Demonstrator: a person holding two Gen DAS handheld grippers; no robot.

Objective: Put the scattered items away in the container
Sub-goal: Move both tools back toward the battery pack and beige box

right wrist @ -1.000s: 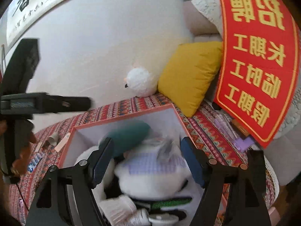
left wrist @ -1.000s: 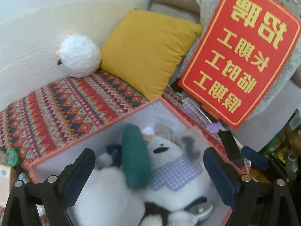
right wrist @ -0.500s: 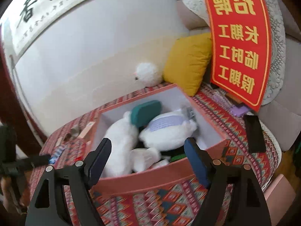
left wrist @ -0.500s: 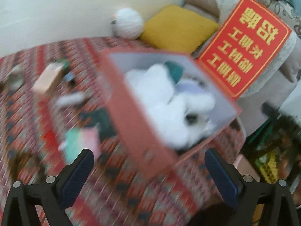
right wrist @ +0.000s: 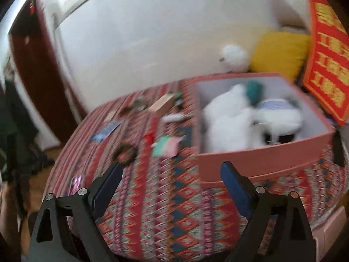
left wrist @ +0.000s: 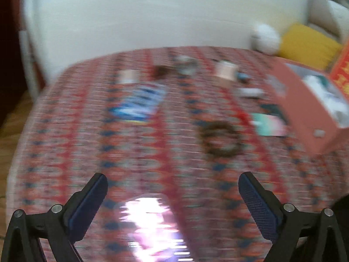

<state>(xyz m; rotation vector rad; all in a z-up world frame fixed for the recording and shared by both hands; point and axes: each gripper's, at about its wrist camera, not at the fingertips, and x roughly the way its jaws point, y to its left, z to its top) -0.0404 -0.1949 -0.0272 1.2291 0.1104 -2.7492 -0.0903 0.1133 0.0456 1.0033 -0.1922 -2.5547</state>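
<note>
After swinging away from the salmon-pink cardboard box (right wrist: 257, 159), where two white plush toys (right wrist: 231, 118) and one teal roll (right wrist: 254, 89) lie, both grippers, left (left wrist: 172, 200) and right (right wrist: 171, 187), gape empty over the patterned red cloth (right wrist: 174, 214); roughly ten small items remain scattered, including one brown ring (left wrist: 220, 138) and one blue packet (left wrist: 139, 102).

Both the left gripper (left wrist: 173, 187) and right gripper (right wrist: 171, 175) had black angular frames, silver screws, and dark blue textured finger pads (left wrist: 257, 205).
</note>
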